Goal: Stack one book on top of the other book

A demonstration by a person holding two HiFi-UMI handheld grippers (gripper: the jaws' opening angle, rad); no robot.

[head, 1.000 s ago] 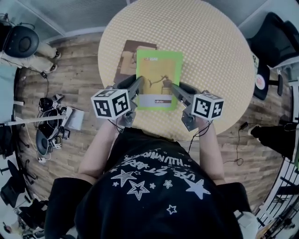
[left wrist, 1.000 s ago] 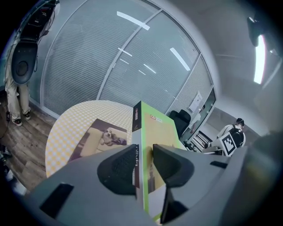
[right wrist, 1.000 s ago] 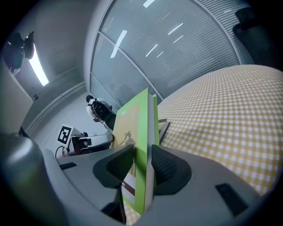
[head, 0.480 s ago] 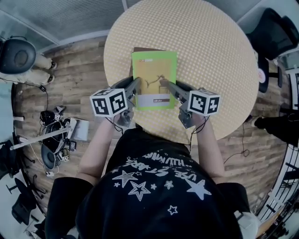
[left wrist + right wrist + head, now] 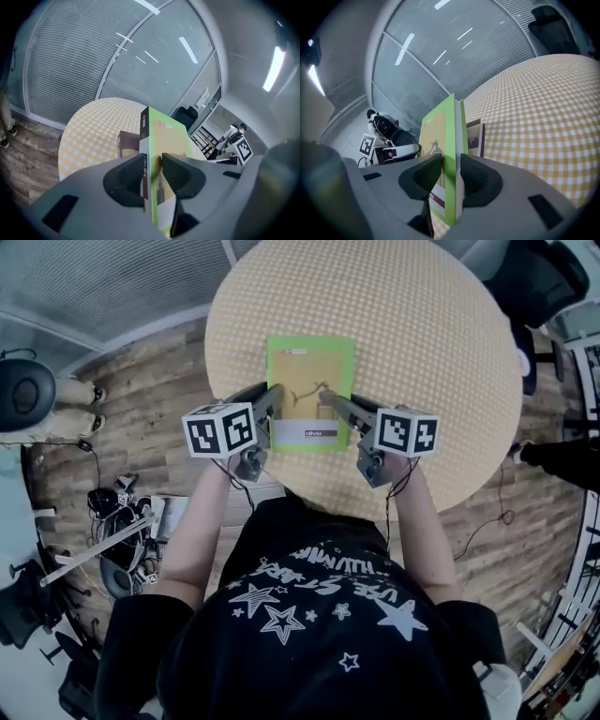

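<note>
Head view, green book (image 5: 310, 381) apparently hides brown book (image 5: 127, 144)

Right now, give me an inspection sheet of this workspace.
Surface: round table under a yellow checked cloth.
Job's things: green book held over the brown book, hiding most of it; whether it rests on it cannot be told.
Clutter: nothing seen on the table.
Grippers: left gripper shut on the green book's left edge, right gripper shut on its right edge.
Cables: tangle of cables on the floor at left; single cable at right.
Surroundings: wooden floor, office chair, blinds.
</note>
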